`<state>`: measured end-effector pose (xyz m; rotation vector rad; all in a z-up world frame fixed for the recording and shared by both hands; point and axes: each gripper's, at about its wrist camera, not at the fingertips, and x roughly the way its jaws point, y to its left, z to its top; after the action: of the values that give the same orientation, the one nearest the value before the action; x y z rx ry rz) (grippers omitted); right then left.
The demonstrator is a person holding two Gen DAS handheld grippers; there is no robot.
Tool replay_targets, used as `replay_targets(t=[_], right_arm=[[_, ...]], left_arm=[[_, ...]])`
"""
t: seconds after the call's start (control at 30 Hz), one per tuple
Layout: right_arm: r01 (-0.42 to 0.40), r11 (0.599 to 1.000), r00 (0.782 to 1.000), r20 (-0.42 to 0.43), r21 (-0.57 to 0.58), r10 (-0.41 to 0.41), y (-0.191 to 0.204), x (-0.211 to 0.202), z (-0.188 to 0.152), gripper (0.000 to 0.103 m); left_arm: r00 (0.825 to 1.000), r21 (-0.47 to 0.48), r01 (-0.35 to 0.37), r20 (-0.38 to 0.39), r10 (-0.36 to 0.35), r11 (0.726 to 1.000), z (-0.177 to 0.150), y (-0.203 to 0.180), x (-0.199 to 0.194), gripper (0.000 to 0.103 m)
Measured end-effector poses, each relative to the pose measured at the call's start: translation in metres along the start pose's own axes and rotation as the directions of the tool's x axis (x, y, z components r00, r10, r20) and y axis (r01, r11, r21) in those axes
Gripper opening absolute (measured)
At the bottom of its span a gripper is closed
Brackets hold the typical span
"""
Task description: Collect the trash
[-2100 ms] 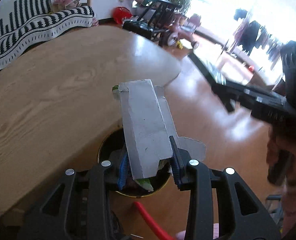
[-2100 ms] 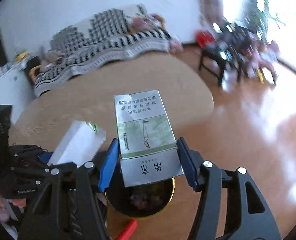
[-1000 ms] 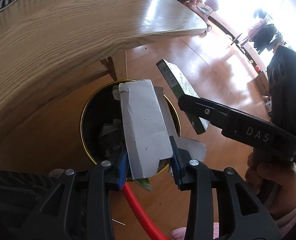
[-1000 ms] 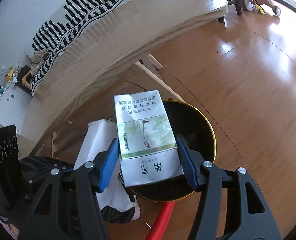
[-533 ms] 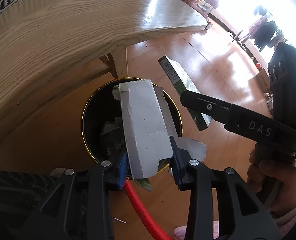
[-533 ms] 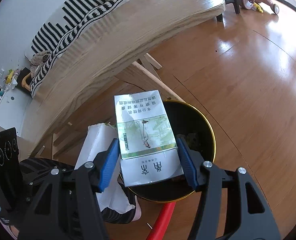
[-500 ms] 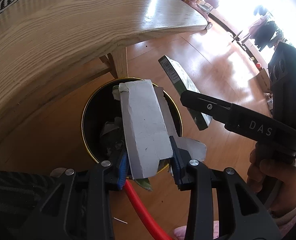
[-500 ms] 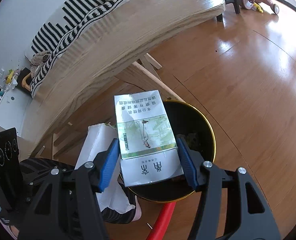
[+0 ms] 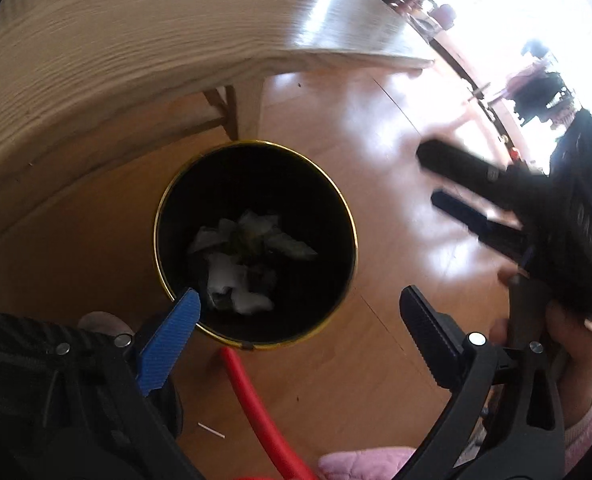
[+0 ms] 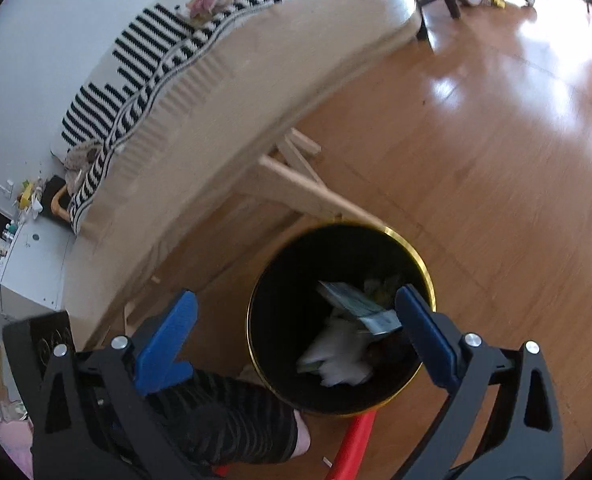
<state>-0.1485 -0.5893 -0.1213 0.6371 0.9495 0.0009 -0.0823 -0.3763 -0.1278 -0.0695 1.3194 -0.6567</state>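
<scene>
A black trash bin with a gold rim (image 9: 338, 196) stands on the wood floor beside the table; it also shows in the right wrist view (image 10: 410, 250). Crumpled white and green trash (image 9: 240, 264) lies inside it. In the right wrist view the green cigarette box (image 10: 356, 306) and the white box (image 10: 336, 354) lie in the bin. My left gripper (image 9: 300, 316) is open and empty above the bin's near rim. My right gripper (image 10: 296, 324) is open and empty above the bin; it appears blurred at the right of the left wrist view (image 9: 496, 200).
The wooden table (image 9: 136, 32) overhangs the bin on the far side, with its legs (image 10: 296, 184) close behind. A red hose (image 9: 256, 400) lies on the floor in front of the bin. The person's leg (image 10: 224, 420) and pink slipper (image 9: 360, 464) are near.
Both grippers have opened. The white box has dropped from the left gripper and the green cigarette box from the right gripper into the bin. The right gripper has moved away to the right.
</scene>
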Motion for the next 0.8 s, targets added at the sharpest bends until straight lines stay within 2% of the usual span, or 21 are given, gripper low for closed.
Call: replay_targets(t=[0.1,0.17,0.23,0.3,0.33,0.37,0.43,0.5,0.57,0.6,0.63,0.67,0.7,0.73,0.77,0.8], right_arm=[[0.067,0.998,0.995,0.071,-0.018,-0.066,0.002,-0.015,0.007,0.096],[0.088,0.995,0.991,0.103,-0.035,-0.084,0.004,-0.020,0.012,0.096],[0.108,0.992,0.989,0.112,-0.067,-0.100,0.011,-0.021,0.022,0.096],[0.102,0.988,0.988,0.127,-0.113,-0.088,0.028,-0.018,0.036,0.096],[0.098,0.986,0.988,0.133,-0.131,-0.080,0.036,-0.016,0.044,0.096],[0.093,0.984,0.988,0.139,-0.150,-0.072,0.047,-0.014,0.051,0.096],[0.100,0.974,0.983,0.170,-0.202,-0.065,0.086,-0.004,0.070,0.096],[0.175,0.953,0.968,0.221,-0.249,-0.120,0.132,0.010,0.088,0.096],[0.243,0.925,0.957,0.226,-0.293,-0.180,0.175,0.028,0.099,0.096],[0.275,0.903,0.952,0.226,-0.329,-0.208,0.204,0.039,0.105,0.096],[0.287,0.890,0.948,0.239,-0.353,-0.210,0.226,0.046,0.106,0.096],[0.288,0.879,0.944,0.265,-0.380,-0.195,0.249,0.052,0.106,0.096],[0.288,0.872,0.941,0.285,-0.395,-0.182,0.264,0.055,0.106,0.096],[0.297,0.863,0.931,0.325,-0.409,-0.166,0.287,0.061,0.105,0.096],[0.309,0.859,0.920,0.356,-0.408,-0.162,0.303,0.066,0.105,0.096],[0.333,0.859,0.902,0.398,-0.390,-0.169,0.320,0.075,0.103,0.096]], left_arm=[[0.996,0.044,-0.012,0.093,0.008,0.999,0.000,-0.009,-0.025,0.097],[0.984,0.064,-0.050,0.175,0.038,0.997,0.004,-0.013,-0.051,0.097],[0.969,0.066,-0.100,0.234,0.082,0.993,0.011,-0.011,-0.073,0.097],[0.940,0.026,-0.188,0.295,0.172,0.982,0.023,0.001,-0.099,0.097],[0.919,-0.006,-0.239,0.323,0.228,0.971,0.029,0.009,-0.112,0.097],[0.885,-0.043,-0.292,0.366,0.287,0.955,0.035,0.021,-0.130,0.097],[0.823,-0.071,-0.355,0.449,0.348,0.932,0.046,0.043,-0.163,0.097],[0.762,-0.108,-0.421,0.497,0.415,0.901,0.055,0.067,-0.188,0.097],[0.717,-0.159,-0.463,0.511,0.474,0.872,0.069,0.099,-0.207,0.097],[0.704,-0.177,-0.477,0.509,0.495,0.861,0.073,0.112,-0.213,0.097],[0.690,-0.198,-0.493,0.503,0.520,0.847,0.078,0.127,-0.217,0.097],[0.669,-0.221,-0.514,0.501,0.549,0.829,0.084,0.147,-0.221,0.097],[0.641,-0.239,-0.541,0.503,0.580,0.806,0.088,0.159,-0.224,0.097],[0.586,-0.272,-0.589,0.504,0.634,0.761,0.090,0.174,-0.225,0.097],[0.558,-0.296,-0.609,0.500,0.663,0.736,0.086,0.187,-0.226,0.097],[0.546,-0.325,-0.610,0.489,0.681,0.723,0.081,0.201,-0.226,0.097]])
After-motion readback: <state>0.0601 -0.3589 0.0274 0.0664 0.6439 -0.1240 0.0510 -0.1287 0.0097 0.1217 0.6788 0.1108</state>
